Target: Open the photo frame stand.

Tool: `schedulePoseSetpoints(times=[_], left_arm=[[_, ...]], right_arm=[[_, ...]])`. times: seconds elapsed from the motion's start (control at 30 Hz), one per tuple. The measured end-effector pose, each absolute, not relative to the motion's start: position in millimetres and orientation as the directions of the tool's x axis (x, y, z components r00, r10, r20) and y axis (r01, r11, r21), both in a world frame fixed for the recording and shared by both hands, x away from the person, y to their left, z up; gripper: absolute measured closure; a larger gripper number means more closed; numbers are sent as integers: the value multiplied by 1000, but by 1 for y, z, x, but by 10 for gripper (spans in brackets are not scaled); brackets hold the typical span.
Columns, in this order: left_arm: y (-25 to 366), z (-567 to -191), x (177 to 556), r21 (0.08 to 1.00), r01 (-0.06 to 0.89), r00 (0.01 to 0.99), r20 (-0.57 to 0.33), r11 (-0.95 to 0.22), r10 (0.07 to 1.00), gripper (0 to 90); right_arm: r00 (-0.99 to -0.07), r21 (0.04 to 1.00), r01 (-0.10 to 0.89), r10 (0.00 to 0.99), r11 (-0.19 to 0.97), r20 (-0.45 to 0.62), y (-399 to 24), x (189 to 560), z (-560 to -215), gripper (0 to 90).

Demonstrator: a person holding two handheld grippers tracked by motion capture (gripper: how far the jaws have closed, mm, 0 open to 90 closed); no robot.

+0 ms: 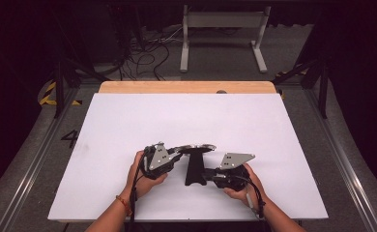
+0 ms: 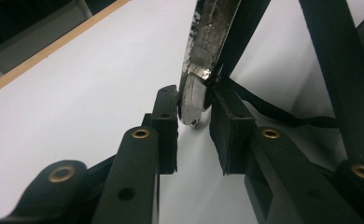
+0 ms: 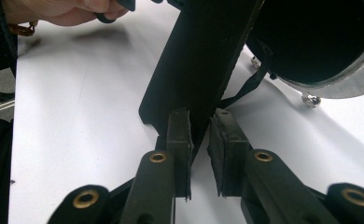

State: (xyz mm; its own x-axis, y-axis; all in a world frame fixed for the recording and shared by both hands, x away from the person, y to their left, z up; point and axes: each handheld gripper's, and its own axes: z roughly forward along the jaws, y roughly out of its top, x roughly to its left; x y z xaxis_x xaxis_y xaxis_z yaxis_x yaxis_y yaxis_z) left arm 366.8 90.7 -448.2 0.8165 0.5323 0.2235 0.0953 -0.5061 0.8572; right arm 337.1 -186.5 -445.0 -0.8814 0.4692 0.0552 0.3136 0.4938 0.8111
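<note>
Worktop (image 1: 128,121): white sheet over a board whose wooden far edge (image 1: 186,87) stays uncovered; a floor with cables and a grey metal frame (image 1: 223,34) lies beyond.
Object: a small black stand (image 1: 194,170) with a wide foot on the worktop and a round, silver-rimmed disc (image 1: 196,148) at its top, placed near the front edge, between the two hands.
Left gripper (image 1: 173,155): held in the person's left hand (image 1: 143,176) at the left of the stand, its grey three-cornered plate uppermost, jaws pointing toward the disc.
Left gripper, grip: in the left gripper view the gripper (image 2: 194,116) has its two pads clamped on the shiny metal rim of the disc (image 2: 203,51); grasping the disc.
Right gripper (image 1: 207,175): held in the right hand (image 1: 247,186) at the right of the stand, low, jaws pointing at the upright.
Right gripper, grip: in the right gripper view the gripper (image 3: 201,135) has the flat black upright of the stand (image 3: 199,60) wedged between its pads; grasping the stand.
Disc from below: dark underside with bright rim (image 3: 320,51), above right of the upright in the right gripper view.
Cables: one trails from each gripper toward the person.
</note>
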Motion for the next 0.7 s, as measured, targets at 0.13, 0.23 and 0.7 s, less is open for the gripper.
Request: schedulePoseSetpoints(times=[0.13, 0.23, 0.7], left_arm=[[95, -445, 364, 863, 95, 820, 215, -496, 531, 679], [100, -443, 362, 865, 92, 820, 215, -493, 530, 656], [119, -436, 361, 869, 106, 829, 192, -484, 525, 433]], right_arm=[[-879, 809, 310, 475, 500, 44, -188, 336, -444, 780], [-880, 816, 305, 473, 491, 44, -191, 335, -440, 764], [-865, 824, 302, 501, 480, 26, -194, 333, -435, 614]])
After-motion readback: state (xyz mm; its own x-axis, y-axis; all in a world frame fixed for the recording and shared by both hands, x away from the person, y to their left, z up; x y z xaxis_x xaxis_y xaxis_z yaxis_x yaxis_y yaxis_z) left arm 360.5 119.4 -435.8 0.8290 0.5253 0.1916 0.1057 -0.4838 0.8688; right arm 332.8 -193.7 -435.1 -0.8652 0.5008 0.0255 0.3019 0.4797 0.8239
